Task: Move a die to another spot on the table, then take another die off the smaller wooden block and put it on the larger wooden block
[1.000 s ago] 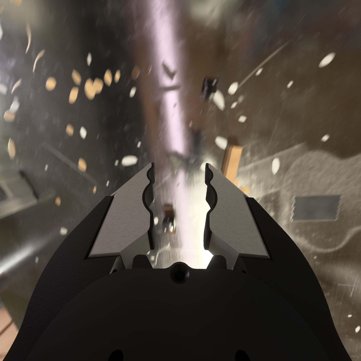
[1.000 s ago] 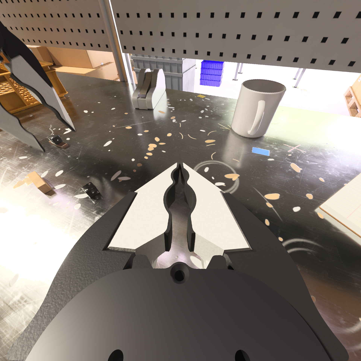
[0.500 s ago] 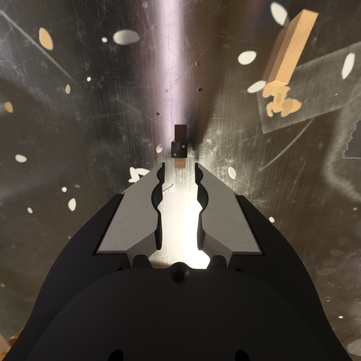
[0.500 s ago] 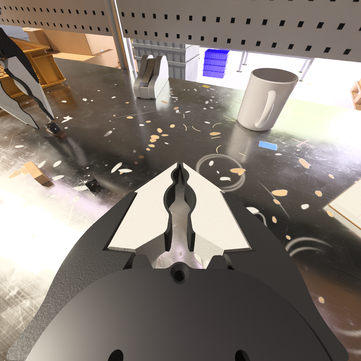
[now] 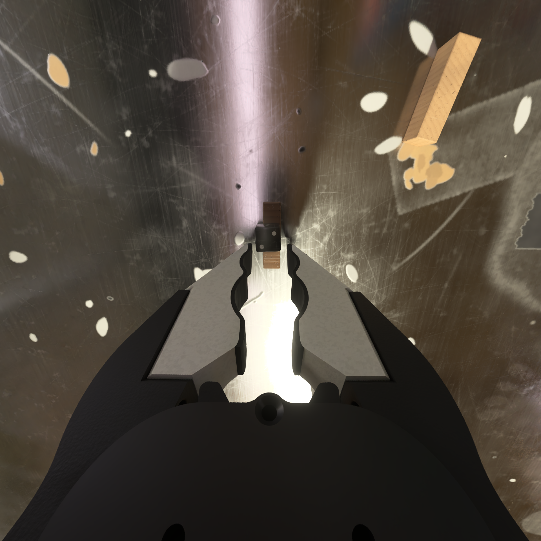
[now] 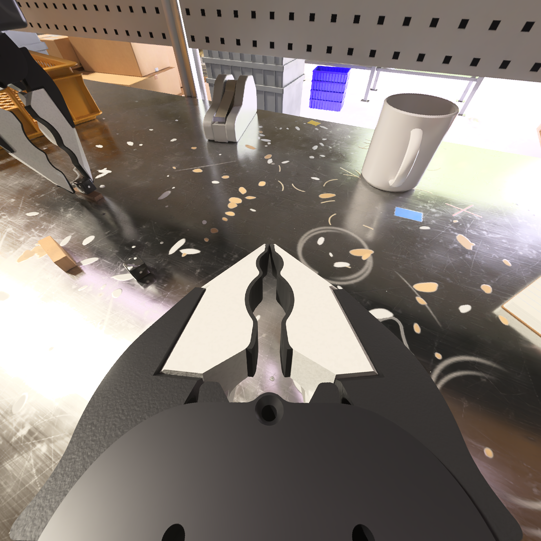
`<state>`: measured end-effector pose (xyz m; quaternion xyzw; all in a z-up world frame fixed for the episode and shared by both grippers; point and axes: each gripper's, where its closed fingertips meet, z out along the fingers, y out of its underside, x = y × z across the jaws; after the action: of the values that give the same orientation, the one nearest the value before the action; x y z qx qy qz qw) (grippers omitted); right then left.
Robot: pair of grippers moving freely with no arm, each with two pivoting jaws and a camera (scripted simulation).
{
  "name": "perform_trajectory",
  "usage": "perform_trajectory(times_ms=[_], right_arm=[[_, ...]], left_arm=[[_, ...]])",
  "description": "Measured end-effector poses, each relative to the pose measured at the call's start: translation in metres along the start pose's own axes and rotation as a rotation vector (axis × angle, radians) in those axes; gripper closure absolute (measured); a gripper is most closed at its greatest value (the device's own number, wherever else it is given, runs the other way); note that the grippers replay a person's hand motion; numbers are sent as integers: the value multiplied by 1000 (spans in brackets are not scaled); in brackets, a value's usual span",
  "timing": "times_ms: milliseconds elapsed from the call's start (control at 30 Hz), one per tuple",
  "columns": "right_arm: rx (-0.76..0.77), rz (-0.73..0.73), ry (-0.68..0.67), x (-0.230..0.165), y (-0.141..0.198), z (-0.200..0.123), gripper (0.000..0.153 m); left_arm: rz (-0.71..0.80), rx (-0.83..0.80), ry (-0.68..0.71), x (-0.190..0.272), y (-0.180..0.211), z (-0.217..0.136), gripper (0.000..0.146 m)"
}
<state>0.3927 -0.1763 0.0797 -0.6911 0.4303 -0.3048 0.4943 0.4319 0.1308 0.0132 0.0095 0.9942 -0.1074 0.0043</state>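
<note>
A black die (image 5: 268, 240) with white pips sits on the smaller wooden block (image 5: 271, 260), a short dark-brown strip. My left gripper (image 5: 269, 248) is open, with one fingertip on each side of this die and small gaps showing. The larger wooden block (image 5: 436, 90), light tan, lies apart at the upper right. In the right wrist view my right gripper (image 6: 269, 246) is shut and empty above the table's middle. The left gripper (image 6: 79, 183) shows at far left over the die (image 6: 85, 184) and the small block (image 6: 94, 195). A second black die (image 6: 137, 268) lies on the table next to the larger block (image 6: 57, 253).
A white mug (image 6: 407, 143) stands at the back right and a grey tape dispenser (image 6: 231, 111) at the back middle. An orange crate (image 6: 64, 93) is at the back left. A blue tape strip (image 6: 408, 213) and a paper pad (image 6: 524, 310) lie to the right. The dark tabletop (image 6: 263, 181) is speckled with paint spots.
My left gripper has come down toward the die on the small block; its open tips now flank the die. My right gripper has drifted slightly and stays shut.
</note>
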Motion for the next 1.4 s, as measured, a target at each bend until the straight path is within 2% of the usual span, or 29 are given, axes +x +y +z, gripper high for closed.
perform_trajectory(times_ms=[233, 533, 667, 800, 1067, 1233, 1400], right_arm=[[-4, -2, -4, -1, 1, 0, 153], [-5, -3, -2, 0, 1, 0, 153], [-5, -5, -6, -2, 1, 1, 153], [-5, -12, -9, -3, 0, 1, 153], [0, -15, -8, -3, -2, -1, 153], [-8, -18, -14, -4, 0, 0, 153], [-20, -21, -15, -5, 4, 2, 153]], left_arm=[[-15, 5, 19, 2, -1, 1, 130], [-20, 17, -6, -1, -1, -7, 130], [3, 91, -36, 4, -25, -28, 130], [99, 123, -61, 21, -59, -35, 130], [215, 194, -48, 58, -106, -15, 130], [229, 173, 10, 82, -102, 5, 130], [213, 168, 53, 91, -87, 8, 130]])
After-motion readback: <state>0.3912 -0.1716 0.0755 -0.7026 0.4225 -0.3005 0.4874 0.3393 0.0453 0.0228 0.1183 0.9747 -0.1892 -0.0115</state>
